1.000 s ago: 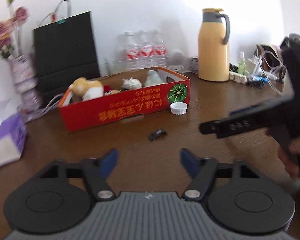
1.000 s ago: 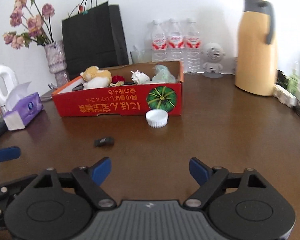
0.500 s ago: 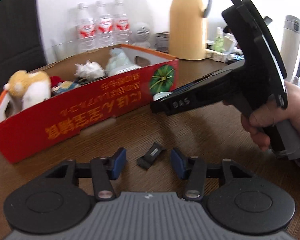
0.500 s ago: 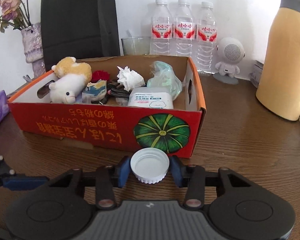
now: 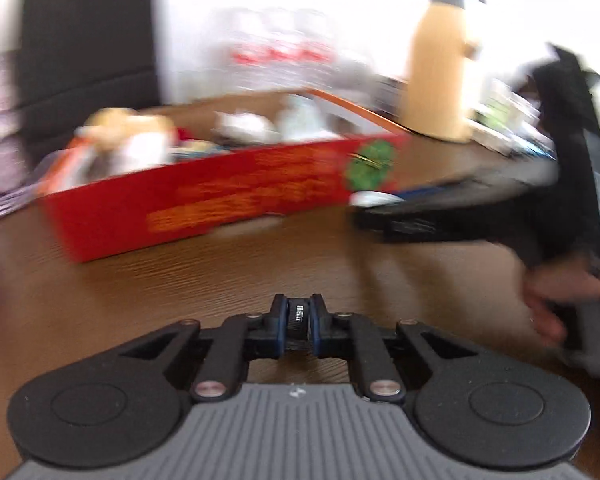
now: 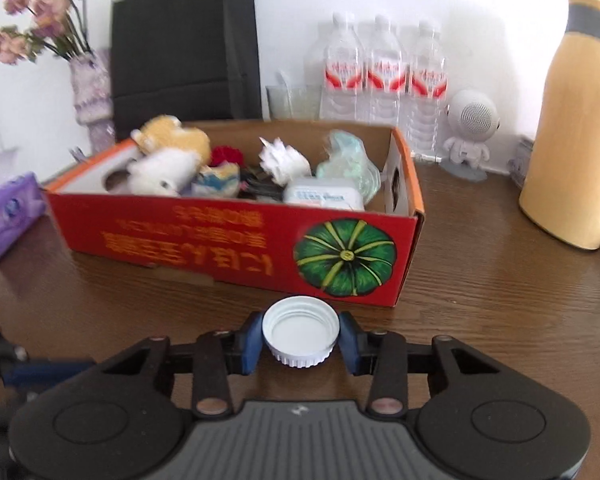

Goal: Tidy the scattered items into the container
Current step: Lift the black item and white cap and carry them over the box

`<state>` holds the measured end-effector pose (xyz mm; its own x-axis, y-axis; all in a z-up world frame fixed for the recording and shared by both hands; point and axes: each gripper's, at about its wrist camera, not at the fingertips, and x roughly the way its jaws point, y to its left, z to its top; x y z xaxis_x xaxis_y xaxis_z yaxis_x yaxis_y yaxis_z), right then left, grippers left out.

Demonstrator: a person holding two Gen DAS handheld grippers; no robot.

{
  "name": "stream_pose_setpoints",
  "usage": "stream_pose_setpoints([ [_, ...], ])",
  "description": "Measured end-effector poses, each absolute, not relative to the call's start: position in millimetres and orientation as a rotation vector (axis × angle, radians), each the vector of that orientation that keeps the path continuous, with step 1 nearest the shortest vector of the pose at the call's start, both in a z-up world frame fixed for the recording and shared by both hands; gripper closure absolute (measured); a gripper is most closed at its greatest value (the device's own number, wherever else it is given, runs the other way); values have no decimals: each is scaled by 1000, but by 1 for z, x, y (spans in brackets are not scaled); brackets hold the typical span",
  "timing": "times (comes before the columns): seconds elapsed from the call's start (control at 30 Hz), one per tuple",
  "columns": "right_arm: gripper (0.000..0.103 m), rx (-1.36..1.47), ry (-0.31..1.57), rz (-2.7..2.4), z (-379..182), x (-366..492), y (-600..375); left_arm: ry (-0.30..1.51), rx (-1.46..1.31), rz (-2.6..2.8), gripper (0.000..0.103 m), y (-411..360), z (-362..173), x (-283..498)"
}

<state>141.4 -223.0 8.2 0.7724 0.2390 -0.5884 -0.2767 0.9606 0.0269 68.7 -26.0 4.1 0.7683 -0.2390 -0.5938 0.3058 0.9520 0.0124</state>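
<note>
The box [image 6: 236, 236] is showing a red front with orange-yellow lettering, an orange rim and a dark green pumpkin striped in yellow-green at its 5 o'clock corner. A white ribbed cap [image 6: 300, 330] is sitting between blue pads [image 6: 249, 338]. At 12 o'clock, three clear bottles [image 6: 384, 72] are wearing red and white labels. At 3 o'clock a jug [image 6: 576, 132] is glowing mustard yellow under a grey top. At 10 o'clock, pink flowers [image 6: 40, 20] are standing beside a black bag [image 6: 184, 48]. The table [image 6: 480, 280] is showing dark brown wood grain. A purple tissue pack [image 6: 10, 210] is lying at 9 o'clock.
</note>
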Motion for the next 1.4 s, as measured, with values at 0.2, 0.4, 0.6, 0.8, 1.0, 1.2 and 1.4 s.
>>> stream_pose_setpoints([
  [0.2,64,-34,515,346,27,52,-209,517,3,-106,91,-7,19,9],
  [0.4,64,-94,434,381,32,-24,-187,381,0,-39,90,-6,24,-43],
  [0.6,64,-73,350,408,38,-82,-185,355,-17,-3,90,-10,21,-85],
  [0.8,64,-57,321,345,35,-113,-193,253,-3,-34,90,-18,20,-130],
  [1.0,64,-37,318,320,35,-120,-200,197,-16,-44,90,-13,27,-143],
  [1.2,64,-9,313,317,34,-117,-204,186,-28,-36,90,-10,27,-140],
  [1.4,64,-17,268,271,50,-85,-211,135,-53,-47,90,-13,53,-93],
])
